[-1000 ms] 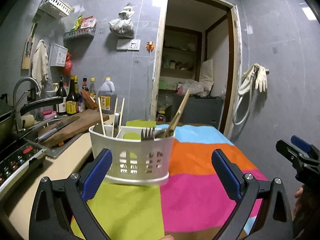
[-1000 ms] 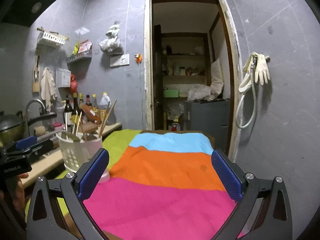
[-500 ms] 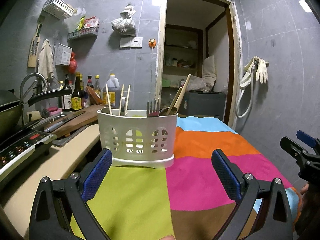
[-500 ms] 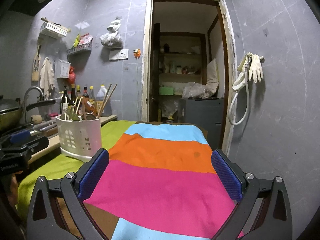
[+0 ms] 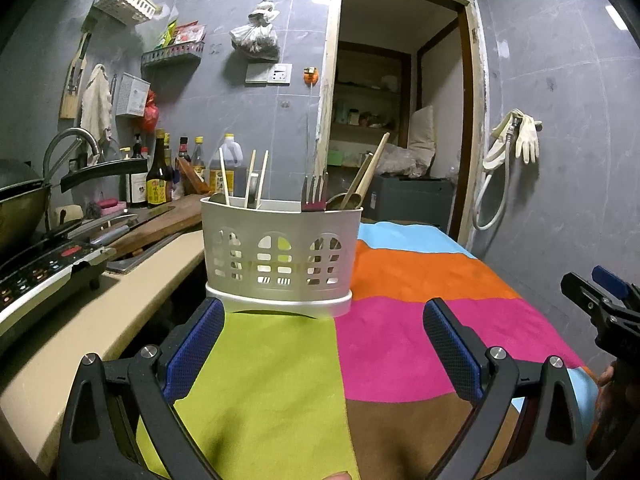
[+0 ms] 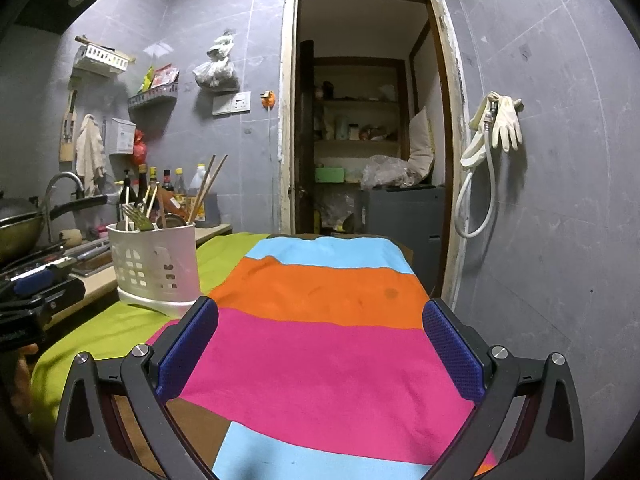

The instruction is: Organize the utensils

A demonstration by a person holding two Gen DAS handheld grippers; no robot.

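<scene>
While both grippers are hanging back over the striped cloth (image 6: 316, 356), nothing is being gripped. Left gripper (image 5: 322, 350) is facing the white utensil caddy (image 5: 280, 256) head-on, jaws spread wide and empty, the caddy standing just beyond the fingertips and not touching them. Right gripper (image 6: 320, 354) is likewise gaping wide and empty, pointing down the middle of the cloth toward the doorway; from its view the caddy (image 6: 156, 268) is sitting off to the left, on the green panel near the counter edge.

Placement reads as deliberate: the caddy is standing upright on its drip base at the counter-side end of the table, and every utensil in view is already standing in it, handles or heads up. No loose utensil is showing on the cloth. My judgement: the sorting is done or nearly so, and the wide jaws are suiting a pull-away, or a two-sided grasp of the caddy should it need moving.

Counts, left view:
- chopsticks (image 5: 256, 178), three pale sticks showing in the left part
- fork (image 5: 314, 196), one, tines up
- wooden-handled utensils (image 5: 370, 170), two leaning right, with one spoon bowl at their base
- grippers, two; caddy, one

Dividers inside the caddy are not showing clearly, so compartments cannot be told.
</scene>
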